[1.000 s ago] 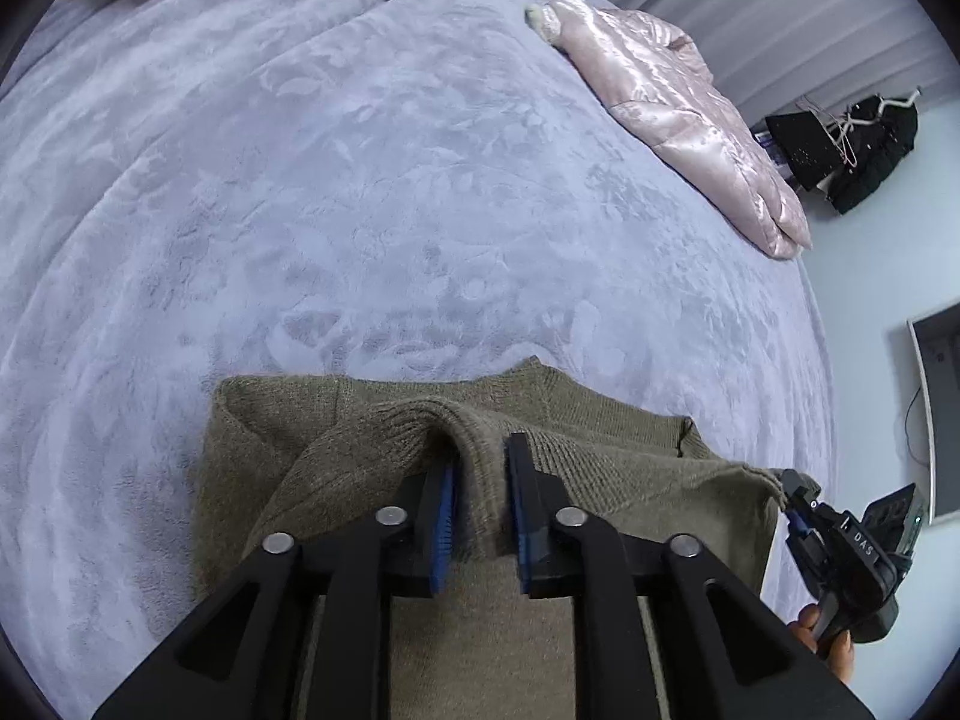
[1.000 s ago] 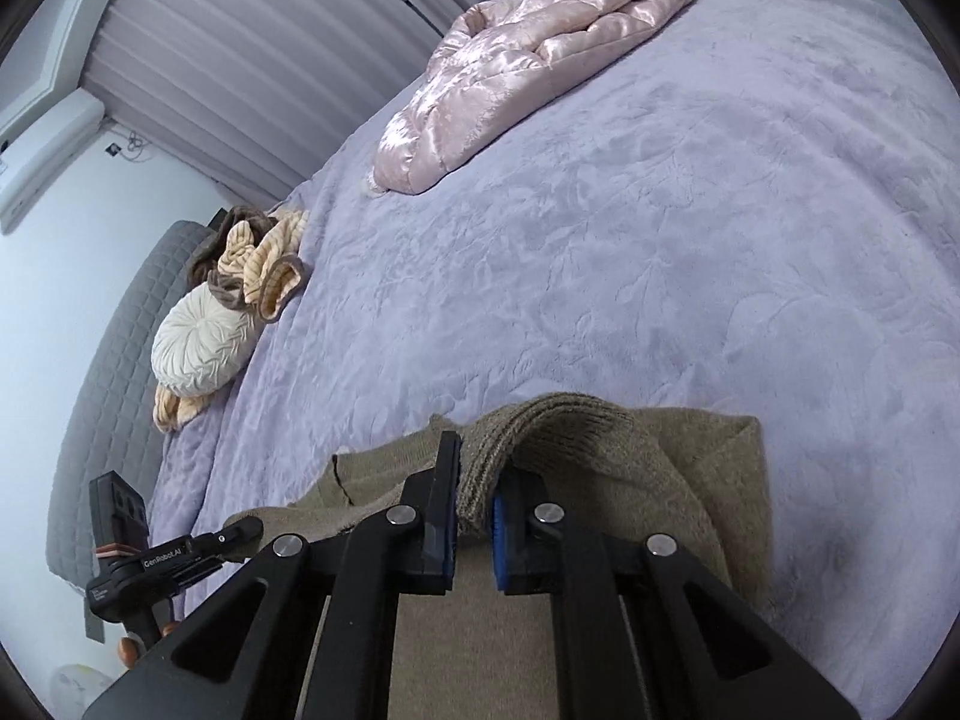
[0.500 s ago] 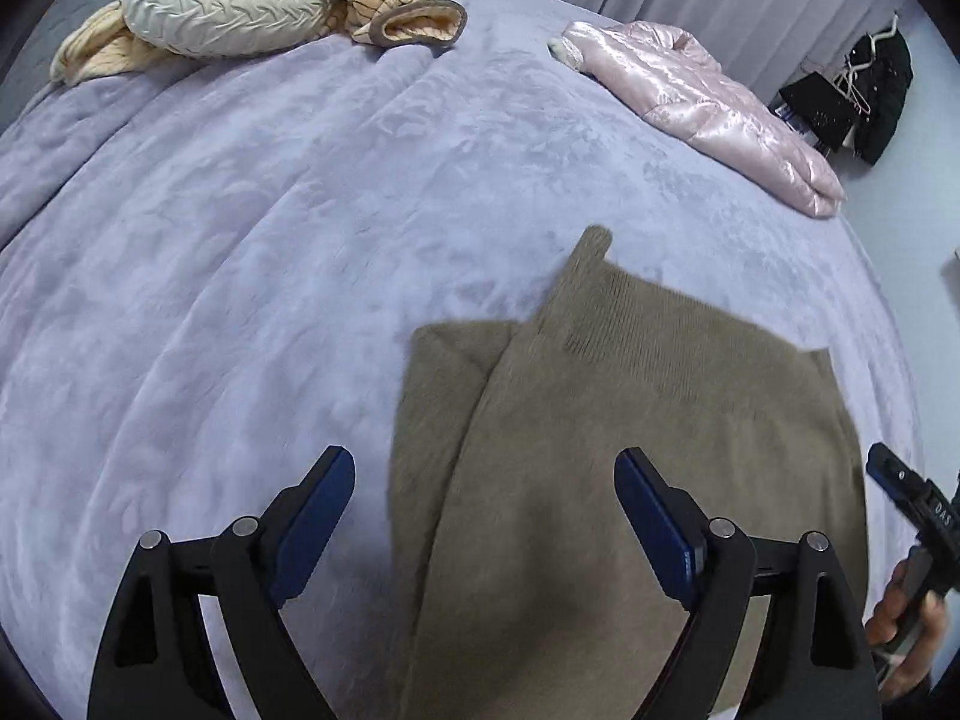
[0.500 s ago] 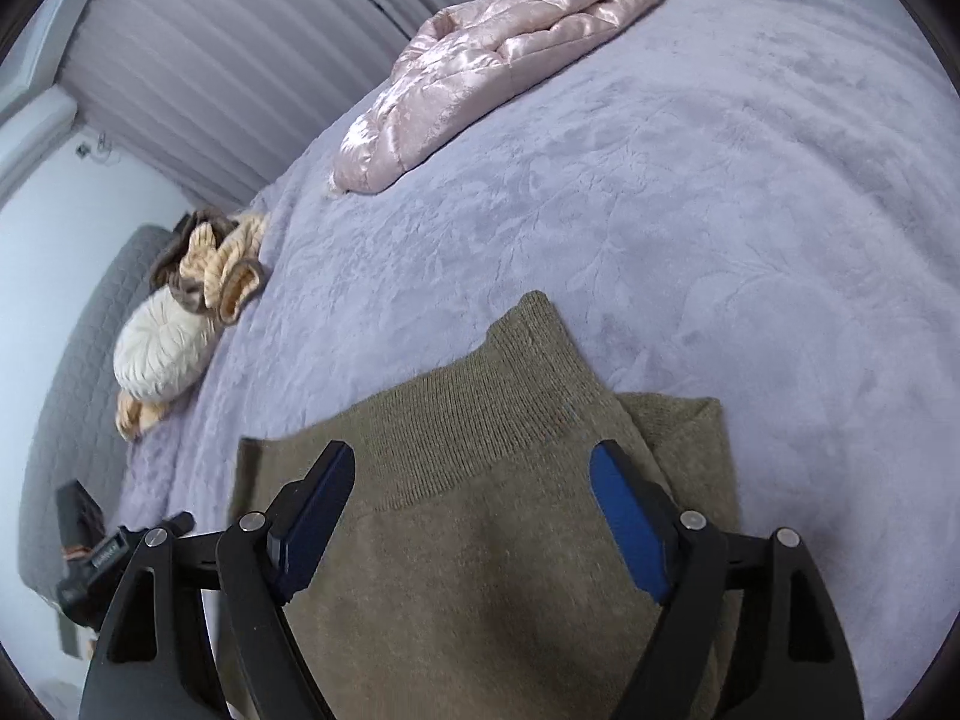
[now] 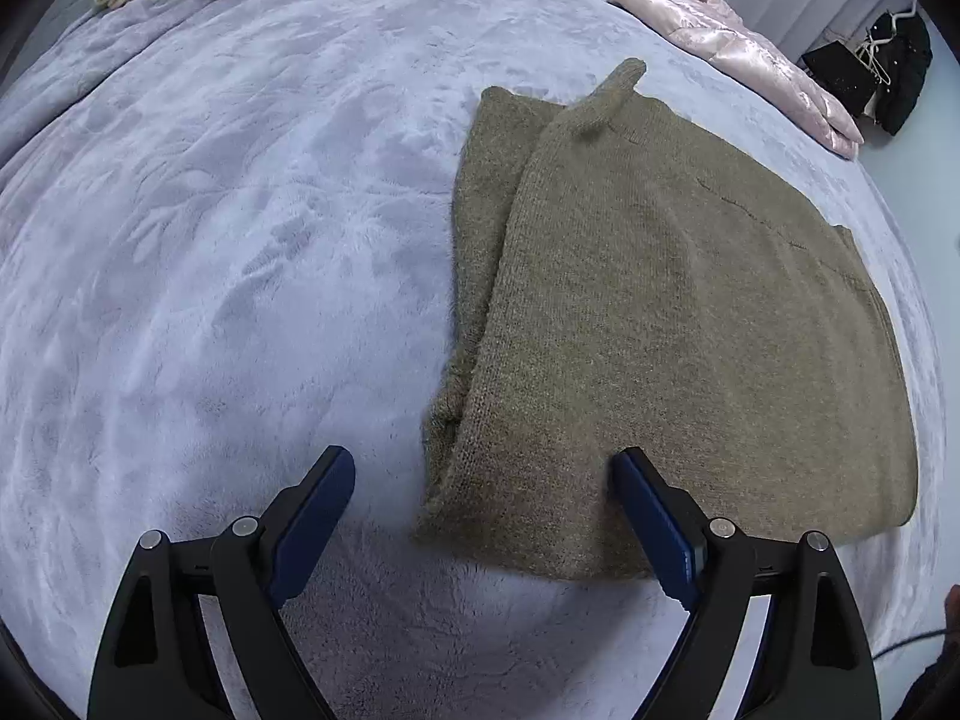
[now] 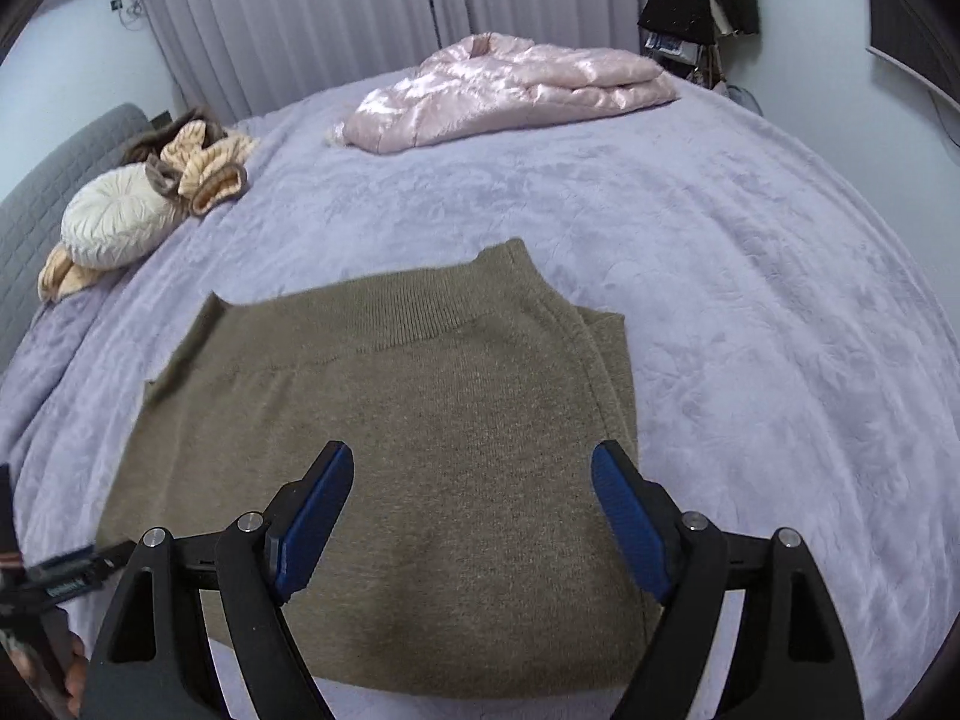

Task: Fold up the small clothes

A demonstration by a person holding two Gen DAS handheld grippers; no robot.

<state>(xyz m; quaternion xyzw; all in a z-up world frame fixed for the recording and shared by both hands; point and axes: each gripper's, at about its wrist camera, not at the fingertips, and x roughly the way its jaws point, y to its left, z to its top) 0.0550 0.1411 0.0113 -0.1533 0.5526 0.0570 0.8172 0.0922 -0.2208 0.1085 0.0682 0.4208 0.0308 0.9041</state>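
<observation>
An olive knit sweater [image 5: 660, 312] lies folded flat on the lavender bedspread [image 5: 240, 240]; its ribbed hem faces away in the right wrist view [image 6: 420, 420]. My left gripper [image 5: 480, 516] is open and empty, hovering over the sweater's near left corner. My right gripper [image 6: 471, 516] is open and empty above the sweater's near half. The left gripper's body shows at the lower left of the right wrist view [image 6: 60, 576].
A pink satin jacket [image 6: 510, 90] lies at the far side of the bed. A cream round pillow [image 6: 114, 222] and beige clothes [image 6: 204, 168] lie at the head end. Dark bags [image 6: 690, 6] hang by the wall.
Both grippers held the sweater's edge shut a second ago. They have let it go, opened wide and pulled back toward me; the sweater now lies folded.
</observation>
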